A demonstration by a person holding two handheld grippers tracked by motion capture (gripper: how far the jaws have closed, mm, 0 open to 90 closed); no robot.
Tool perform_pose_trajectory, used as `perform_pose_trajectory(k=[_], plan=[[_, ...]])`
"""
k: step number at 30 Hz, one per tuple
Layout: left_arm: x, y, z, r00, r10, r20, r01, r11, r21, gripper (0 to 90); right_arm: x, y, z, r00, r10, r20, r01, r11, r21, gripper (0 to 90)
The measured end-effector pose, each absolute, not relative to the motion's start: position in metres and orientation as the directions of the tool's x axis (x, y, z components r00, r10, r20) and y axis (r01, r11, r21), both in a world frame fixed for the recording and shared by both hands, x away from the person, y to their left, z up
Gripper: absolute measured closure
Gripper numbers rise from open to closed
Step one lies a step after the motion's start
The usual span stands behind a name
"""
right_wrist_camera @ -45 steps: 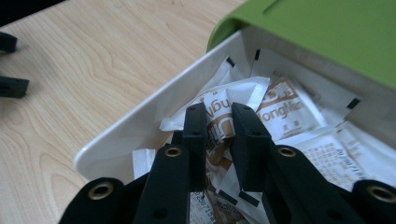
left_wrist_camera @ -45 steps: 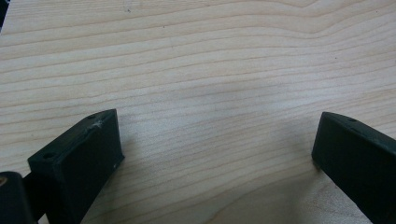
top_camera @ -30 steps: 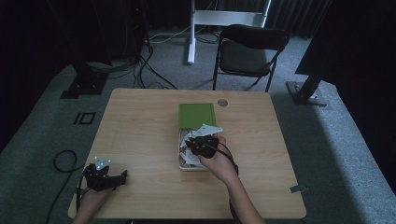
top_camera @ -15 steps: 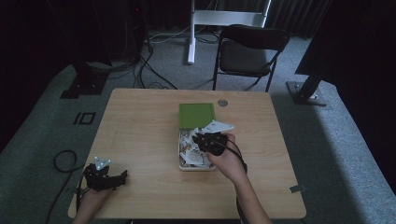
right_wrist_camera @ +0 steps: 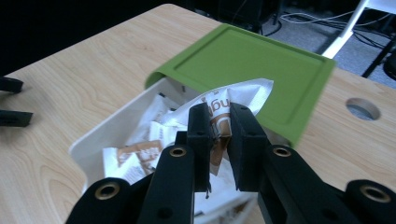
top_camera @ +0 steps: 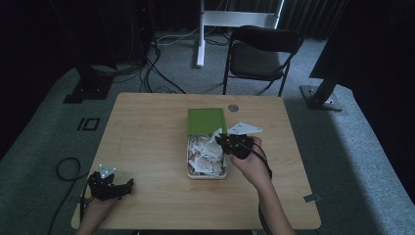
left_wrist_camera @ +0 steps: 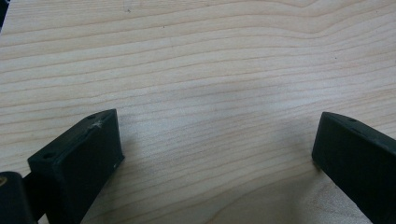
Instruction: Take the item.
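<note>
Nearest the person, the left gripper (top_camera: 108, 185) is resting on the tabletop (top_camera: 147, 147) at the near left corner, its fingers (left_wrist_camera: 77, 158) spread wide with only bare wood between them. Farther in, the right gripper (right_wrist_camera: 218, 135) is pinching a white-and-brown packet (right_wrist_camera: 224, 105) between its closed fingers (right_wrist_camera: 201, 135), holding it above the white box (top_camera: 207, 156) of similar packets. The grip is taking just a thin fold, so the packet is probably at risk of slipping or tearing if pulled sharply. Beyond it, the green lid (top_camera: 206, 120) is lying across the box's far end; a careless swing could be knocking it or dragging out neighbouring packets.
</note>
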State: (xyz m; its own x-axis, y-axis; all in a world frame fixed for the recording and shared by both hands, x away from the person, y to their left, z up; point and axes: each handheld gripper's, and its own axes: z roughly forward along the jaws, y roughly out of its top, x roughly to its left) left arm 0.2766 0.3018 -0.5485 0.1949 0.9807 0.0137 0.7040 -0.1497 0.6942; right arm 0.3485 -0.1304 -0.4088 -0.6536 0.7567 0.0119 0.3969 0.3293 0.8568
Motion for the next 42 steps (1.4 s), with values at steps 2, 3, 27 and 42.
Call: perform_pose_trajectory(k=[2,3,27,42], plan=[[0.277,0.302,-0.548,0.196,0.981,0.014,0.704,-0.151,0.694,2.3,0.35,-0.136,-0.408,-0.643,0.766,0.013,0.397,0.32,0.86,80.1],[0.277,0.302,-0.549,0.195,0.981,0.014,0.704,-0.15,0.694,2.3,0.35,-0.139,-0.408,-0.64,0.768,0.015,0.401,0.317,0.859,80.0],[0.277,0.302,-0.548,0.195,0.981,0.014,0.705,-0.15,0.693,2.3,0.366,-0.19,-0.425,-0.496,0.868,0.015,0.438,0.236,0.867,79.9],[0.277,0.302,-0.548,0.195,0.981,0.013,0.705,-0.149,0.693,2.3,0.386,-0.215,-0.457,-0.377,0.926,0.018,0.485,0.18,0.856,79.7]])
